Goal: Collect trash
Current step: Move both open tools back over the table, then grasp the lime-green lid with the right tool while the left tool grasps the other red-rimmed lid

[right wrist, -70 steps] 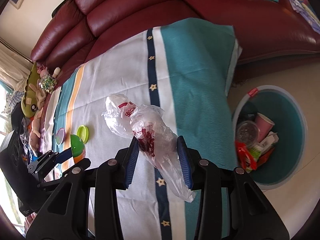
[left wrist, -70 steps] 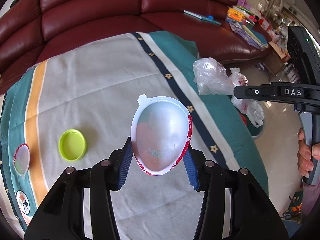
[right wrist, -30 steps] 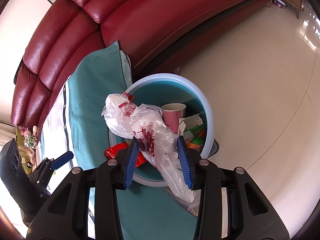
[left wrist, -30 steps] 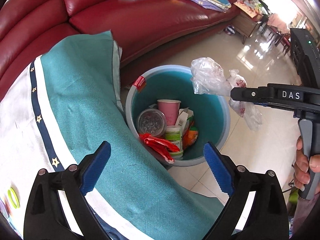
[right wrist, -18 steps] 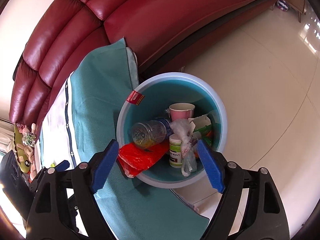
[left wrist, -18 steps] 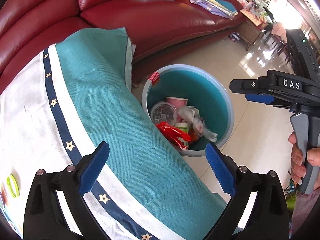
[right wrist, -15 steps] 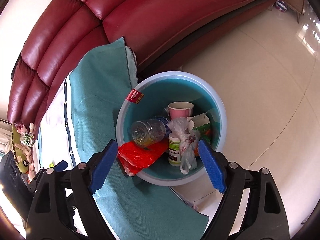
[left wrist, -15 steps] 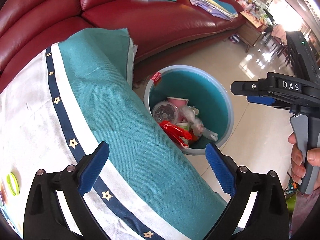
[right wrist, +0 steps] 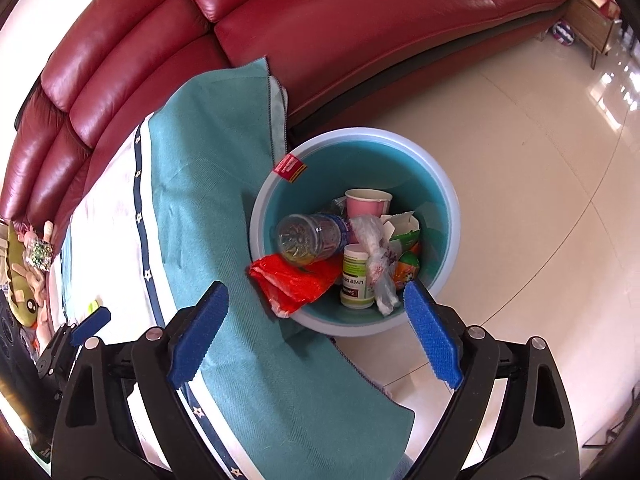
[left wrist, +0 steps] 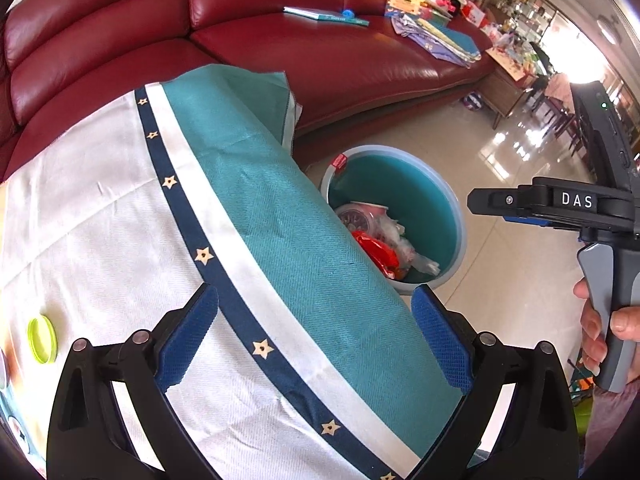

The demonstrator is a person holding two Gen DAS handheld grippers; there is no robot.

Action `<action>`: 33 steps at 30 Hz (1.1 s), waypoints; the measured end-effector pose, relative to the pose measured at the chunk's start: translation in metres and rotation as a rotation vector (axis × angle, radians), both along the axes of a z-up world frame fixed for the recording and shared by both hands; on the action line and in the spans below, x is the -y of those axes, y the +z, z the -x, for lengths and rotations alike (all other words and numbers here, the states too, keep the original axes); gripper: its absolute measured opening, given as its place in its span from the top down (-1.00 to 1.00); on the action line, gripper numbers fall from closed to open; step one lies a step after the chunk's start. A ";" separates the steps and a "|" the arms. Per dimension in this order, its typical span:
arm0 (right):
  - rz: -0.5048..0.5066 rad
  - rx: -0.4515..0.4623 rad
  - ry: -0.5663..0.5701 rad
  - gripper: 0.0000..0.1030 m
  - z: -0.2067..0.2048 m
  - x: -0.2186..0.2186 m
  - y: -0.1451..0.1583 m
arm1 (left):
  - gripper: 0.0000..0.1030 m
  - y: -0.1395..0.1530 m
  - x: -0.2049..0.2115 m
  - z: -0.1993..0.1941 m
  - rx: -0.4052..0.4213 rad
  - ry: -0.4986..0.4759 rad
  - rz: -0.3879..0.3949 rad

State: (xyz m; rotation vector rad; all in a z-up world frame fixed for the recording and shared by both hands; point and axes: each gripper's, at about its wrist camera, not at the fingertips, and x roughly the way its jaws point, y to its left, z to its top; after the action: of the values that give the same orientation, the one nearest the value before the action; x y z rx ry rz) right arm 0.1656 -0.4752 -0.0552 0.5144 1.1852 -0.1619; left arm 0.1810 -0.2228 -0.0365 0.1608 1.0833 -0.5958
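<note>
A round teal bin (right wrist: pixel 450 204) stands on the floor beside the table; it also shows in the left wrist view (left wrist: pixel 454 208). Inside lie the clear plastic bag (right wrist: pixel 374 252), a clear bottle (right wrist: pixel 312 236), a pink cup (right wrist: pixel 366 202), a red wrapper (right wrist: pixel 292 280) and a white jar (right wrist: pixel 354 276). My right gripper (right wrist: pixel 316 332) is open and empty, above the bin's near rim. My left gripper (left wrist: pixel 316 336) is open and empty above the striped tablecloth (left wrist: pixel 120 240). A green lid (left wrist: pixel 42 339) lies on the cloth at far left.
A dark red leather sofa (left wrist: pixel 280 40) runs behind the table, with a book (left wrist: pixel 326 15) and papers (left wrist: pixel 436 34) on it. Glossy tiled floor (right wrist: pixel 540 160) spreads to the right of the bin. Soft toys (right wrist: pixel 24 280) lie at the far left.
My left gripper let go of the white lid and my right gripper dropped the plastic bag into the bin. Both opened. The left gripper has swung back over the tablecloth.
</note>
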 end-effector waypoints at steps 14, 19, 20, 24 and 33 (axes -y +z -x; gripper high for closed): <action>0.045 -0.014 0.194 -0.66 -0.033 -0.123 0.010 | -0.91 0.003 -0.130 0.004 0.012 0.181 0.044; 0.058 -0.023 0.289 -0.66 -0.053 -0.185 0.007 | -0.91 -0.004 -0.194 0.003 0.020 0.261 0.023; 0.061 -0.026 0.309 -0.66 -0.057 -0.198 0.005 | -0.91 -0.005 -0.208 0.003 0.020 0.279 0.019; 0.066 -0.034 0.388 -0.66 -0.072 -0.252 -0.003 | -0.91 -0.011 -0.262 0.004 0.024 0.351 -0.002; 0.093 -0.046 0.545 -0.66 -0.102 -0.362 -0.029 | -0.91 -0.019 -0.362 0.006 0.033 0.483 -0.031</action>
State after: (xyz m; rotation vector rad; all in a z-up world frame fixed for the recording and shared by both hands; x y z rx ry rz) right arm 0.2673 -0.1137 -0.0841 0.0944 1.3156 0.2385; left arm 0.1751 0.1388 -0.0554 -0.0653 1.0515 -0.1421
